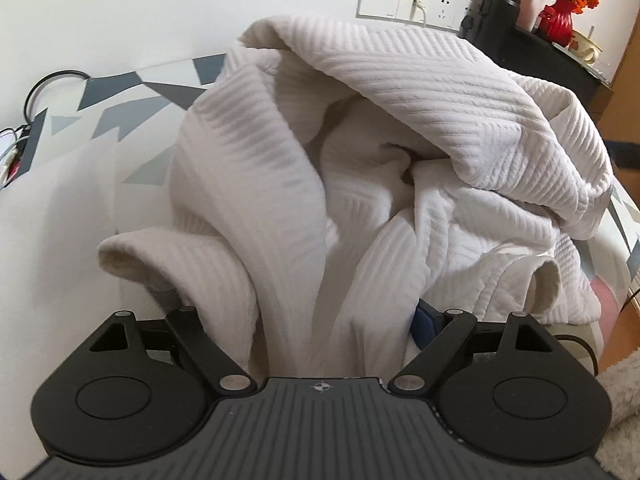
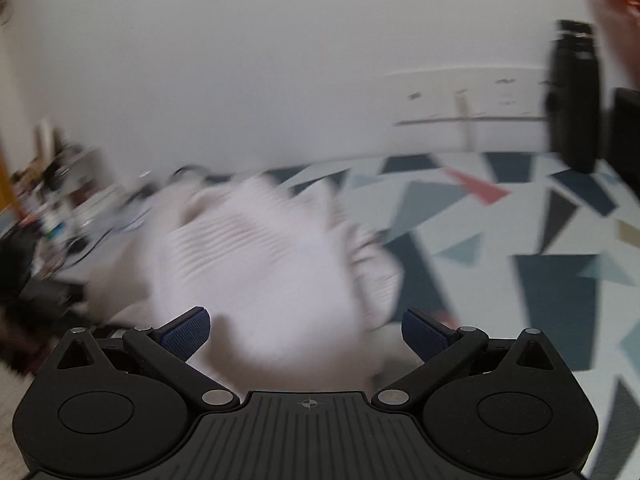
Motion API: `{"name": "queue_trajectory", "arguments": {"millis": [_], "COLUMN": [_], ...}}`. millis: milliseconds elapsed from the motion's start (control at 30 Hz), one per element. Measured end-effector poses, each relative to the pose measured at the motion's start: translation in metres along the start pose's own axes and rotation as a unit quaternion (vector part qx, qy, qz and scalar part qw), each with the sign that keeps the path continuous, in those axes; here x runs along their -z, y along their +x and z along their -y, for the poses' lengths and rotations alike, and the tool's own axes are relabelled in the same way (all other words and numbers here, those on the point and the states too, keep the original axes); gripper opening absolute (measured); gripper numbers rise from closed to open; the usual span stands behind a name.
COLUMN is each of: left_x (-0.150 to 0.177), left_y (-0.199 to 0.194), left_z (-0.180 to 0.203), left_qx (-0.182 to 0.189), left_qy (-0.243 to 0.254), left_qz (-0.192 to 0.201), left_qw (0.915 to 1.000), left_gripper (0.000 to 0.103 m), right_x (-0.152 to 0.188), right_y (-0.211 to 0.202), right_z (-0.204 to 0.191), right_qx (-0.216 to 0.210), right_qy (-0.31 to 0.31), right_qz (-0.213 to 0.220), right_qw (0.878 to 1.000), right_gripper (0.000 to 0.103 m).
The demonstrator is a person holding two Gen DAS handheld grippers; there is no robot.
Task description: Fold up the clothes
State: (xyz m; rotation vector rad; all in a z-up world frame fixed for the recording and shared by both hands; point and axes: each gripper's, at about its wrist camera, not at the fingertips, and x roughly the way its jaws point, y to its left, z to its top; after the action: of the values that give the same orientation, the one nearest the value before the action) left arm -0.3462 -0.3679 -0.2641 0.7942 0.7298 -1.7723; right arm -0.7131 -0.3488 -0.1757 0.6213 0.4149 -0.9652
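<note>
On my left wrist view, the left gripper (image 1: 320, 312) has a thick bunch of the white ribbed fleece garment (image 1: 360, 152) gathered between its fingers. Only the blue pad of one finger (image 1: 425, 322) peeks out beside the cloth; the other is buried under a fold. The linkages stand fairly wide, so I read the fingers as closed on a fat wad of fabric, not pinched thin. The garment rises from the grip in heavy folds and fills most of this view, with one rolled cuff-like end sticking out to the left and another loop of cloth hanging at the right.

Behind it I see the white cover with grey and blue triangles (image 1: 132, 96) – the surface the garment lies on – and a white wall with a strip of white wall sockets (image 1: 416, 4). A black flask (image 1: 502, 4) and a red vase of orange flowers (image 1: 562, 8) stand on a dark shelf at the far right.

My right wrist view is badly blurred. The right gripper (image 2: 306, 334) has its blue-padded fingers (image 2: 188, 332) spread wide with nothing clamped; the garment (image 2: 260, 264) lies as a crumpled heap just ahead of them on the triangle-patterned cover (image 2: 520, 232). Whether the cloth touches the pads I cannot tell. The black flask (image 2: 574, 96) stands at the right edge – the clutter at the far left is too smeared to name.
</note>
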Motion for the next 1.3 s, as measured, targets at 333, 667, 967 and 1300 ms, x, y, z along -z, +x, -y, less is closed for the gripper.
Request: {"name": "queue_trajectory", "arguments": {"millis": [333,667,967,1300], "left_x": [0.020,0.043,0.031,-0.039], "left_y": [-0.013,-0.025,-0.044,-0.068], "left_z": [-0.035,-0.027,-0.017,0.005], "left_qx": [-0.031,-0.040,-0.018,0.012], "left_qy": [-0.084,-0.099,-0.036,0.111], "left_qz": [-0.020,-0.001,0.024,0.093], "left_qw": [0.9958,0.9943,0.9989,0.9894], "left_gripper": [0.087,0.093,0.093,0.093], "right_x": [-0.001,-0.034,-0.021,-0.010], "right_y": [0.043,0.049,0.043,0.028], "right_z": [0.013,0.048,0.081,0.053], "right_qx": [0.046,0.133,0.194,0.156], "right_qy": [0.000,0.052,0.135,0.085], "right_qz": [-0.045,0.013,0.016,-0.005], "right_qw": [0.998,0.990,0.971,0.984], "right_gripper": [0.073,0.060,0.062,0.070]}}
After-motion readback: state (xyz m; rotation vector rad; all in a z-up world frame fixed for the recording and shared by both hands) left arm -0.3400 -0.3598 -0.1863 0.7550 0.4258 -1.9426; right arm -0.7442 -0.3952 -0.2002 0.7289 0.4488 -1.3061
